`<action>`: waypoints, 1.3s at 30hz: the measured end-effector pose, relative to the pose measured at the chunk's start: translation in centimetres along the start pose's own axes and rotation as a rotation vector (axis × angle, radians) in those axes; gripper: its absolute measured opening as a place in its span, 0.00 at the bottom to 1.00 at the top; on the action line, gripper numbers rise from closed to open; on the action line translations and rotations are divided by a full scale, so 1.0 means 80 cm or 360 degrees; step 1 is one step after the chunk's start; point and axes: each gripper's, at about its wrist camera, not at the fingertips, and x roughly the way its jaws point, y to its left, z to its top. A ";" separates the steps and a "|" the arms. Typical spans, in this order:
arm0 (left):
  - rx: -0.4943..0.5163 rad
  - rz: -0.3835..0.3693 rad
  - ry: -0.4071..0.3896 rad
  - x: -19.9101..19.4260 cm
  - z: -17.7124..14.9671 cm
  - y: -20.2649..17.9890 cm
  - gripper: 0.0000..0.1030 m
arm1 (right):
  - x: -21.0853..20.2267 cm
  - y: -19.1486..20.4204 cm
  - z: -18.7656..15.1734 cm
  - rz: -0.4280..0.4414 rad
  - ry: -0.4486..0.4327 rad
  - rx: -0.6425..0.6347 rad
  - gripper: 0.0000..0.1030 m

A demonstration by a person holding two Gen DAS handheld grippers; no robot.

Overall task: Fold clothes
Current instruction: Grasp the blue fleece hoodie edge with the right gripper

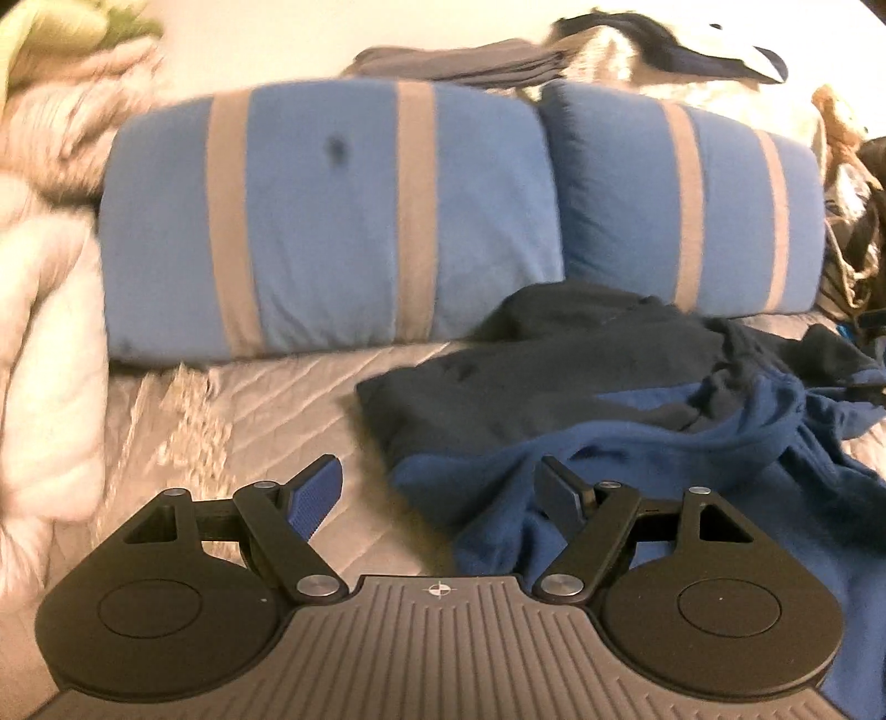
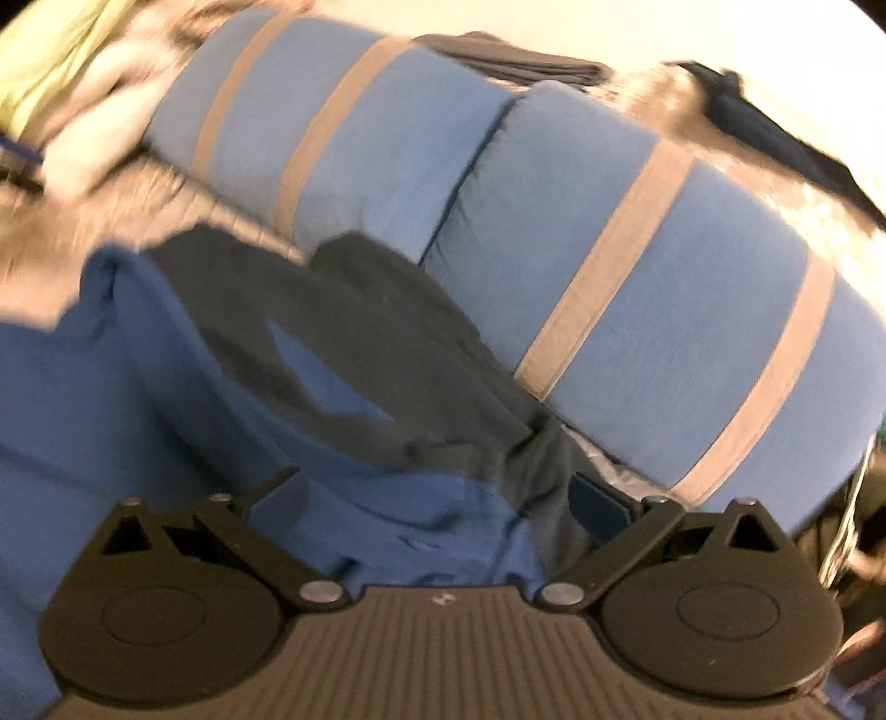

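A crumpled garment (image 1: 581, 399), part dark navy and part bright blue, lies on the bed in front of two pillows. My left gripper (image 1: 437, 471) is open at the garment's left edge. Its left finger is over bare bedspread and its right finger over blue cloth, and neither pad presses on anything. In the right wrist view the same garment (image 2: 343, 387) fills the lower left. My right gripper (image 2: 437, 487) hangs over it with its jaws wide apart. Bunched blue and dark cloth lies between and under the fingers, but the pads do not pinch it. That view is tilted and blurred.
Two blue pillows with tan stripes (image 1: 332, 221) (image 1: 692, 210) stand across the back of the grey quilted bedspread (image 1: 266, 399). A pale fluffy blanket (image 1: 44, 288) is heaped on the left. More clothes (image 1: 609, 50) are piled behind the pillows, and dark clutter (image 1: 853, 232) lies at the right edge.
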 end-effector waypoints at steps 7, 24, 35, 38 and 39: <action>-0.0014 -0.0072 -0.0028 0.030 -0.025 0.018 0.74 | 0.036 0.003 -0.031 0.0040 0.0030 -0.0473 0.94; 0.0193 -0.0136 -0.0237 0.042 -0.057 0.003 0.74 | 0.122 0.052 -0.070 0.0096 0.0214 -0.1471 0.44; 0.0487 0.0010 -0.0189 0.077 -0.054 -0.048 0.74 | 0.110 0.045 -0.036 -0.0003 0.0223 -0.1495 0.20; 0.0573 0.0126 -0.0093 0.106 -0.051 -0.061 0.74 | 0.106 0.038 -0.016 -0.0076 0.0205 -0.1485 0.20; 0.0613 0.0183 -0.0055 0.116 -0.053 -0.064 0.74 | 0.106 0.036 -0.010 -0.0102 0.0199 -0.1479 0.20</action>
